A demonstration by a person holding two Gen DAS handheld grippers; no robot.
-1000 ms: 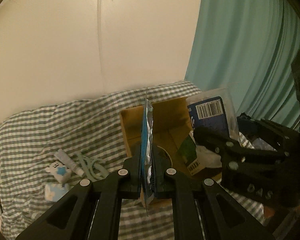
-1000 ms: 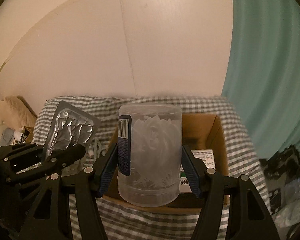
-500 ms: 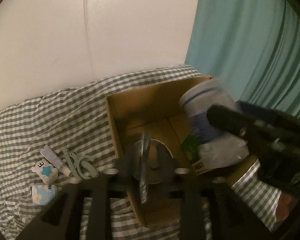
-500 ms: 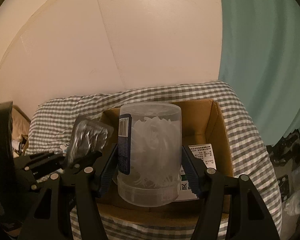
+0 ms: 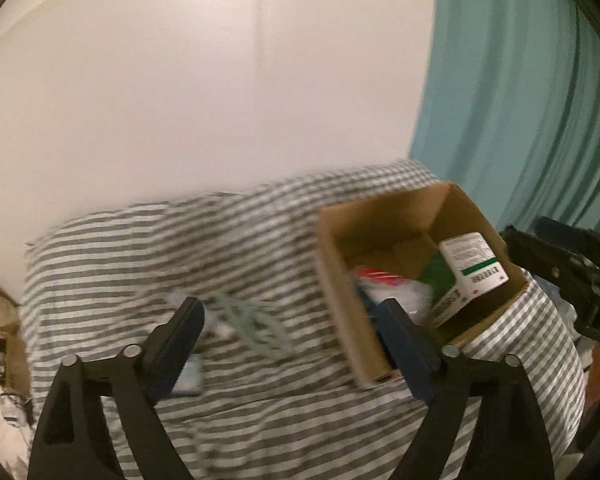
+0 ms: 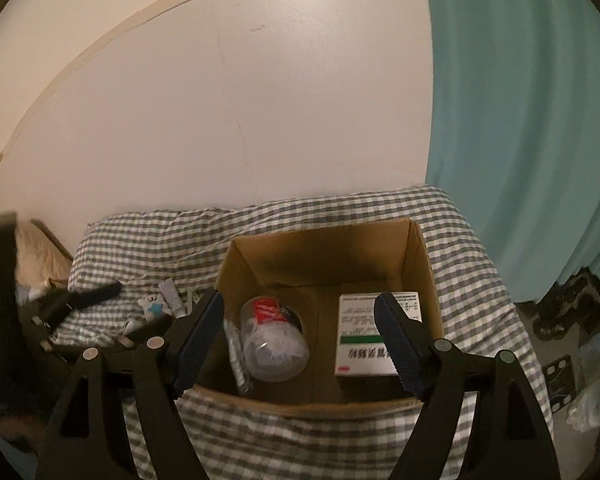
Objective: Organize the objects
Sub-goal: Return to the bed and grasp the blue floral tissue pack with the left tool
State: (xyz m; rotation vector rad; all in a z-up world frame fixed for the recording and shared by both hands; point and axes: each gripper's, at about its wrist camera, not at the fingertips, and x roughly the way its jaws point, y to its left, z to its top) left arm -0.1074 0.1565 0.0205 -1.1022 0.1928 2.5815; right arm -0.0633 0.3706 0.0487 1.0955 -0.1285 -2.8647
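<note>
A brown cardboard box [image 6: 328, 248] stands open on a grey checked cloth [image 6: 468, 264]. Inside lie a clear plastic jar [image 6: 274, 344] with a red label, on its side, a thin foil blister pack [image 6: 234, 348] at its left, and a white and green carton [image 6: 374, 336]. My right gripper [image 6: 300, 336] is open and empty above the box's near edge. My left gripper [image 5: 292, 340] is open and empty over the cloth, left of the box [image 5: 380, 216]. The left view is blurred.
Small items lie on the cloth left of the box: a tube [image 6: 172, 298], a little white and blue figure [image 6: 152, 304] and pale green clips [image 5: 256, 324]. A teal curtain [image 6: 520, 120] hangs at the right. A white wall is behind.
My right gripper opened and the jar now lies in the box. My left gripper let go of the blister pack, opened and swung left away from the box.
</note>
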